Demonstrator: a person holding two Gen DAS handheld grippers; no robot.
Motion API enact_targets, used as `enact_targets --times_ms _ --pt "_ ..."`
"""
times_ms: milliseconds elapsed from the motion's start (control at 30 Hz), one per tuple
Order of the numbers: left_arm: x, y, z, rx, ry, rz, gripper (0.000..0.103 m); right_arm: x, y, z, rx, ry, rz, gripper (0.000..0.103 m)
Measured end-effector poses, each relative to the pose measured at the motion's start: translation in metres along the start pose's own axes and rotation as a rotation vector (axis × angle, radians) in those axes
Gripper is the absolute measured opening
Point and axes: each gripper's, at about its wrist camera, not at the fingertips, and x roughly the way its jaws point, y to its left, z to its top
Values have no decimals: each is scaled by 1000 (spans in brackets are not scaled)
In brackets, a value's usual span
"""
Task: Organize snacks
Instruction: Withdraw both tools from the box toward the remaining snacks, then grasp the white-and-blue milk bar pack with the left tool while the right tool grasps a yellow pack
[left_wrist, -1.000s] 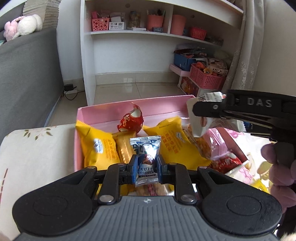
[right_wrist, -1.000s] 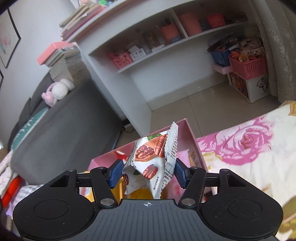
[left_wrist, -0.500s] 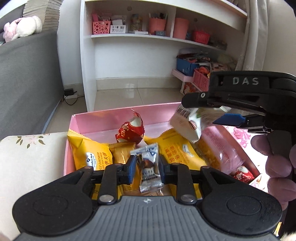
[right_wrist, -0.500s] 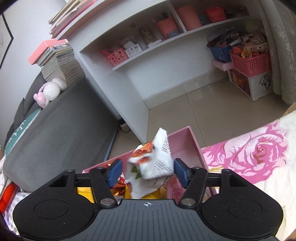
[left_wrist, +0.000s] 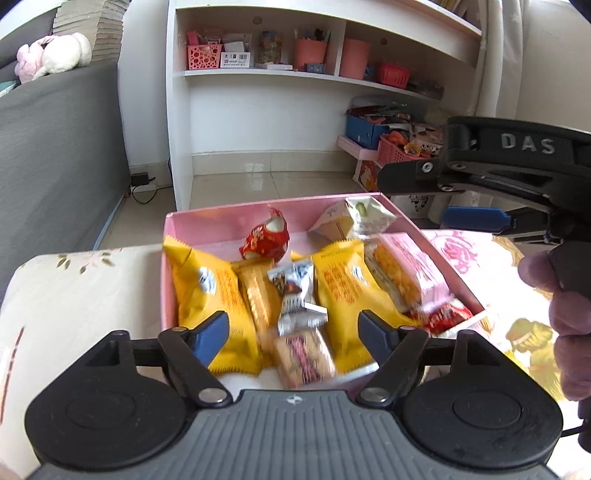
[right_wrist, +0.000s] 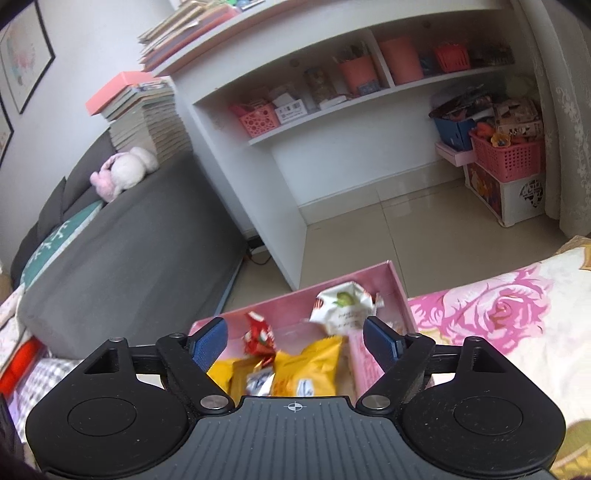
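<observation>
Left wrist view: your left hand-held gripper (left_wrist: 293, 326) is spread wide, empty, w/ the silver truffle pack (left_wrist: 295, 295) lying loose just ahead in the pink box (left_wrist: 221, 221), long axis running away from you, top end toward the far wall. Right hand-held gripper (right_wrist: 295, 341) also wide open, empty, above the box. Risk: box is crowded, so pulling out low could snag a pack & drag it over the near rim.

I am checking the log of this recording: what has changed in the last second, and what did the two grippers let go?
Both grippers opened. The left gripper released the silver chocolate packet, which now lies among the yellow packets. The right gripper released the white nut packet, now in the far right corner of the pink box. The red candy stayed in place.
</observation>
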Motion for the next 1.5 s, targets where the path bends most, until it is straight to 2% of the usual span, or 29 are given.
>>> enact_targets --times_ms 167,300,433,633,800,900,1000,1100,1267,1367,1500 --pt "-22 1 -12 -4 13 -2 86 -30 10 -13 -14 7 -2 90" --pt "-39 0 -20 10 32 9 94 -54 15 -25 -38 10 -36 94" --pt "-53 -1 -26 14 44 36 97 -76 15 -37 -52 13 -68 96" --pt "-73 -1 -39 0 47 30 102 -101 13 -49 -61 29 -96 97" --pt "-78 -1 -55 -12 50 20 103 -116 14 -67 -87 31 -93 99" --pt "-77 -2 -70 3 30 -20 103 -120 9 -82 -100 31 -88 99" --pt "-72 -10 -80 65 27 -44 103 -121 8 -91 -147 69 -92 99" --pt "-66 -18 -84 107 23 -80 103 -124 8 -96 -201 68 -101 99" --pt "-52 -33 -82 181 20 -216 101 -121 -11 -102 -201 98 -152 99" --pt "-43 -45 -83 230 26 -280 94 -115 -28 -104 -160 142 -193 99" --pt "-36 -57 -82 280 40 -340 81 -112 -49 -103 -81 177 -179 99"
